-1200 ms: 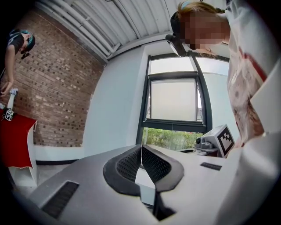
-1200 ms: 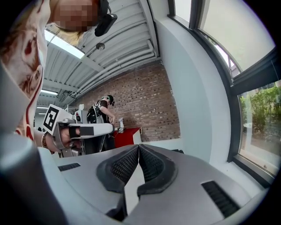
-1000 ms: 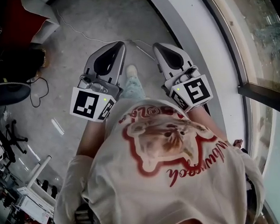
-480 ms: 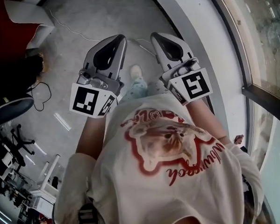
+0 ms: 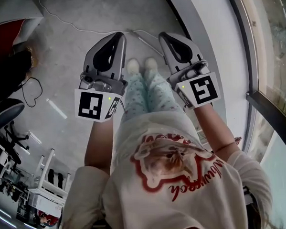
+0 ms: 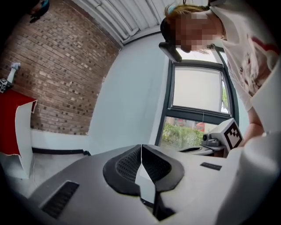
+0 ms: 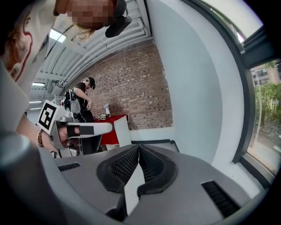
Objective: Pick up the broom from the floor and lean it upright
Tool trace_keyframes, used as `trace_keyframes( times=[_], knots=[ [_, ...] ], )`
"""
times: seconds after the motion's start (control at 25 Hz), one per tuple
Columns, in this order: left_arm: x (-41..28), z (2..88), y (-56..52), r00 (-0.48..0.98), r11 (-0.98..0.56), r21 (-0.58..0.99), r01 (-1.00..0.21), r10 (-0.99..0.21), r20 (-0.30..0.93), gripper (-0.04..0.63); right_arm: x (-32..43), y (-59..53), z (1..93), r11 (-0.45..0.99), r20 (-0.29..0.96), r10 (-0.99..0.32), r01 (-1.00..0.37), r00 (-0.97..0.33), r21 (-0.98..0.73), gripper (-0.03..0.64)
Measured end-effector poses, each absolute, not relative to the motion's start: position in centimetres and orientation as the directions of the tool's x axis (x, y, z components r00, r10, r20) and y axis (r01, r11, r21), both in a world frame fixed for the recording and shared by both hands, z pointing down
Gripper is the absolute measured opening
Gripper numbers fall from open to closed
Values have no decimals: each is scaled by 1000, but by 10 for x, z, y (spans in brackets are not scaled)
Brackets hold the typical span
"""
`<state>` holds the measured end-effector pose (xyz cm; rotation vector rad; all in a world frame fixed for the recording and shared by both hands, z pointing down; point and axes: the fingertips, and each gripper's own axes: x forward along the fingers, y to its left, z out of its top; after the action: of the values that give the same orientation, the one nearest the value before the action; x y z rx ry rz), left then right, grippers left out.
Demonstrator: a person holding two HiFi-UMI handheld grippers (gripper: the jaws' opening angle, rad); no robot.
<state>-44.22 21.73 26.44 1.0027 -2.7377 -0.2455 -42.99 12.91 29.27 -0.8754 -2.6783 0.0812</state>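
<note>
- I am seeing the tall window (image 5: 268, 47) running along the outer side of the right gripper (image 5: 164, 36), and a brick wall (image 6: 57, 79) facing the left gripper (image 5: 120, 37).
- The wearer's legs (image 5: 149, 90) are standing between both tools, with a white cable (image 5: 141, 40) lying just past their tips.
- Both tools are pinching fully shut on nothing, and I am finding the broom in no view.
- A second ago one shoe was showing; now both shoes (image 5: 141, 65) are.
</note>
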Motion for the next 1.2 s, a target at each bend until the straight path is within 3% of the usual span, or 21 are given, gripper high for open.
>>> trace_keyframes(
  times=[0.28, 0.8, 1.0, 1.12, 1.2],
  knots=[
    [-454, 368, 230, -774, 803, 240, -546, -593, 224, 25, -449, 149, 395, 768, 302, 633, 628, -713, -129, 25],
    [-438, 540, 228, -753, 805, 299, -512, -588, 294, 25, -440, 173, 621, 608, 494, 719, 786, -488, -108, 26],
    [-436, 593, 228, -746, 806, 332, -491, -585, 318, 25, -445, 177, 705, 658, 518, 693, 734, -502, -169, 28],
    [-427, 625, 223, -720, 790, 352, -501, -607, 336, 25, -445, 177, 753, 674, 562, 665, 719, -492, -169, 108],
    [-422, 646, 221, -701, 778, 362, -514, -624, 346, 25, -447, 179, 783, 672, 591, 650, 725, -478, -153, 109]
  ],
)
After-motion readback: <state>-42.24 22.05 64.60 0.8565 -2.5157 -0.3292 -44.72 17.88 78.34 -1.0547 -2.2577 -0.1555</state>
